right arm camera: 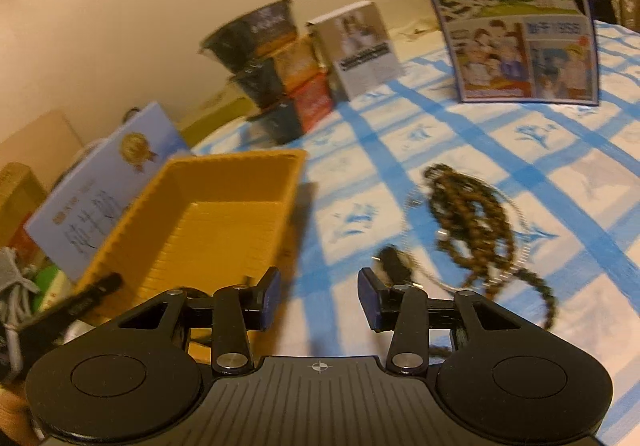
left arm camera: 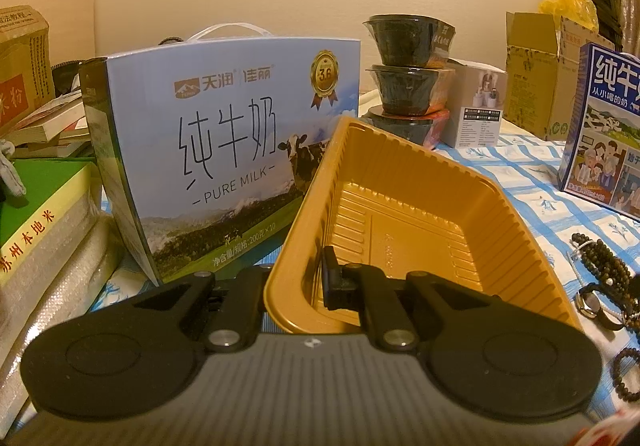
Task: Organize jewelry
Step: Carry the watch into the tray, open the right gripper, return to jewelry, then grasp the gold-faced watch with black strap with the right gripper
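The left gripper [left arm camera: 316, 278] pinched the yellow tray's [left arm camera: 404, 149] near rim; the right gripper [right arm camera: 318, 300], parted and empty, likely needed the bead strands [right arm camera: 468, 217] to its right next

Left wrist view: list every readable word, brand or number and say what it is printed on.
"天润 佳丽", "纯牛奶", "PURE MILK", "3.6", "200克×10": large milk carton
"纯牛": blue milk box, cut off by the frame edge
"苏州本地米": green rice bag
Small white box and brown sack: print too small to read

Tray [right arm camera: 224, 205] left — beads [right arm camera: 468, 221] right.
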Tool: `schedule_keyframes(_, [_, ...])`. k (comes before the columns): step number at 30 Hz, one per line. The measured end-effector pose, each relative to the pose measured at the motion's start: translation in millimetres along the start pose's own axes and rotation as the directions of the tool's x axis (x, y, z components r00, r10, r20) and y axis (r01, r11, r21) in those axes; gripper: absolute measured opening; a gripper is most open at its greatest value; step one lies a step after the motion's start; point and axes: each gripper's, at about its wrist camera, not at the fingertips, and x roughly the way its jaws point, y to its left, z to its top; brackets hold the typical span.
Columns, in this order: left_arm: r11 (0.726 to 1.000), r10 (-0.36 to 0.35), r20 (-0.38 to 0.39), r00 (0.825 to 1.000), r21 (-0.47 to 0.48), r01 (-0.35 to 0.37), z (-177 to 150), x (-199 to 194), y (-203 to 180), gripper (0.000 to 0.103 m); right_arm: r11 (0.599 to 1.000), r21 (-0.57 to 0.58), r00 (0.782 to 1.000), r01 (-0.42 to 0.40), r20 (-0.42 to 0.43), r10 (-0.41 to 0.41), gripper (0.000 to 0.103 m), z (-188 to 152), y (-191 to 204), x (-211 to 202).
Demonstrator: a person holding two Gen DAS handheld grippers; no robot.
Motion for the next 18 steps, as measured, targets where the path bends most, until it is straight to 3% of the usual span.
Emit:
schedule_keyframes(4, [1.000,0.001,0.000,1.000,0.000,-0.001,0,0,0,0.010,0.997,-0.013,0.998,0.070,0.000,-0.070,0.058,-9,-15,1])
schedule_keyframes(18, [1.000,0.000,0.000,1.000,0.000,0.000,1,0,0,0.010,0.957,-0.203,0.972,0.208,-0.064,-0.225,0.058,-7,-8,41])
